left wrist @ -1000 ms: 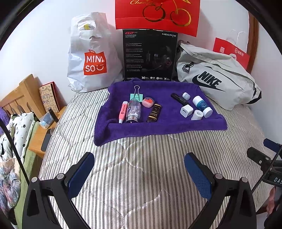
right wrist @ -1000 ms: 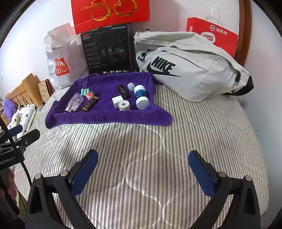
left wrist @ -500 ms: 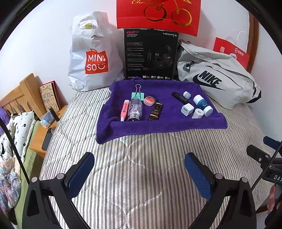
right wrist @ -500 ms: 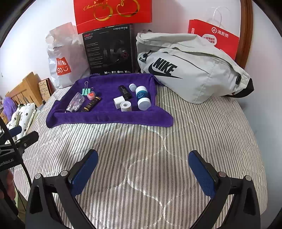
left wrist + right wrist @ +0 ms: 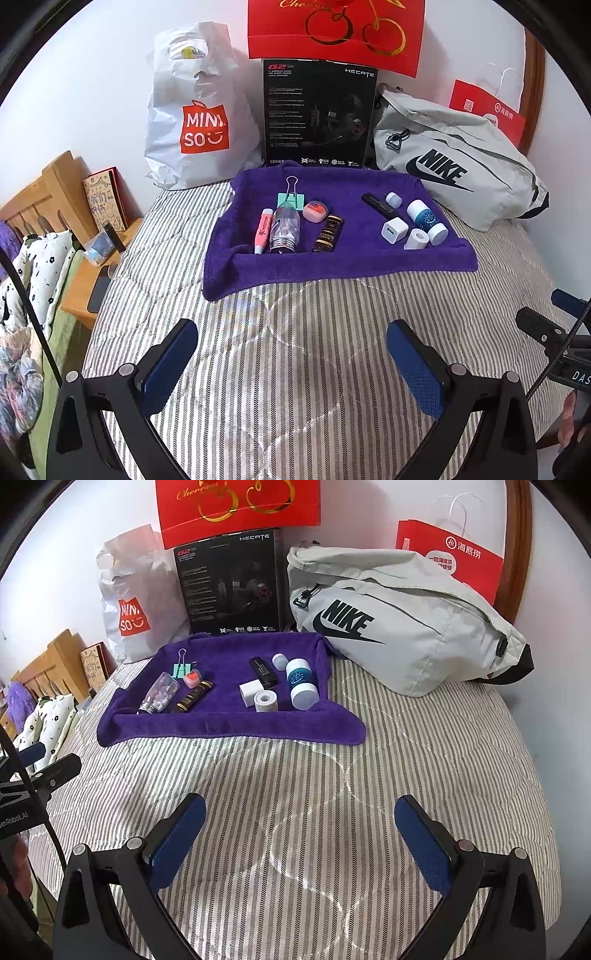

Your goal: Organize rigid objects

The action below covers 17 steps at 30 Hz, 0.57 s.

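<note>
Both the left tool (image 5: 291, 354) and right tool (image 5: 301, 830) are hovering wide open and empty over the striped bed (image 5: 295, 369). The small rigid items are lying on the purple towel (image 5: 332, 258); the clear bottle (image 5: 283, 230) is probably light and slick, best pinched across its body.

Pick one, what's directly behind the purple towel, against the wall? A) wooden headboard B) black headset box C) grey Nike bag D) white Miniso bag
B: the black headset box stands upright at the far edge of the purple towel, in line with its middle; the Miniso bag sits off to its left and the Nike bag off to its right.
</note>
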### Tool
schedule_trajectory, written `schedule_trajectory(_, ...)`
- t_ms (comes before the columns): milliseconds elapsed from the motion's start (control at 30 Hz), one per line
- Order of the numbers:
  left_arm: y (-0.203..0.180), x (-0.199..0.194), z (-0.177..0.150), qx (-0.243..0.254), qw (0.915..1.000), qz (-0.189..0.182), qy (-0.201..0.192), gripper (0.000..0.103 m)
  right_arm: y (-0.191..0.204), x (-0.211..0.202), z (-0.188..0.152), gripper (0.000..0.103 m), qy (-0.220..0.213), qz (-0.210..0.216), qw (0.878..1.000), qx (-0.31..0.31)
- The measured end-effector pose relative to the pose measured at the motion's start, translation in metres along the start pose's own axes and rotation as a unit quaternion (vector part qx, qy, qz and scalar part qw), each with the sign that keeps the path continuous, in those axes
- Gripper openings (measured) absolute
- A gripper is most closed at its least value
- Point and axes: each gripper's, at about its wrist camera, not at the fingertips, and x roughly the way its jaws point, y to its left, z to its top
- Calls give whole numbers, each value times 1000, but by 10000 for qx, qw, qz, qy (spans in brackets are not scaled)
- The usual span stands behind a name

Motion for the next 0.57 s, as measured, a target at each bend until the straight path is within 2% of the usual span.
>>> schedule_trajectory(567,-3,0,3,11,10000,-41,-16,103,0,-2,0,101,-22,29,10000,14)
